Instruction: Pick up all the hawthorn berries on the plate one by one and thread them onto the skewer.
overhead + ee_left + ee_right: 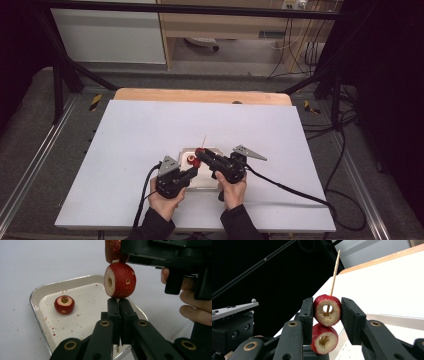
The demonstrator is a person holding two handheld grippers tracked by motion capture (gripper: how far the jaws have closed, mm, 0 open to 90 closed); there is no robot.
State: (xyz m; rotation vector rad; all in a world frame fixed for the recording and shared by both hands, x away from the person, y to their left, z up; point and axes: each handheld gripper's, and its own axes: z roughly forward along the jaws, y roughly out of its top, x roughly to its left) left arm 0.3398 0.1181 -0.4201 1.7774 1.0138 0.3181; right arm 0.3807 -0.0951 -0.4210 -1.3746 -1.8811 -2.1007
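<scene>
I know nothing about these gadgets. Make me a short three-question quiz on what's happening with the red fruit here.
1. True or false: the left gripper has its jaws spread wide apart.
2. How many cored red fruits lie loose in the metal tray?
3. What does the right gripper clamp: (a) the tray, (b) the upper fruit on the wooden skewer, (c) a cable?

Key
1. False: its jaws are closed on the skewer's lower end.
2. One, the loose fruit.
3. (b); the lower fruit sits on the skewer beneath it.
</scene>
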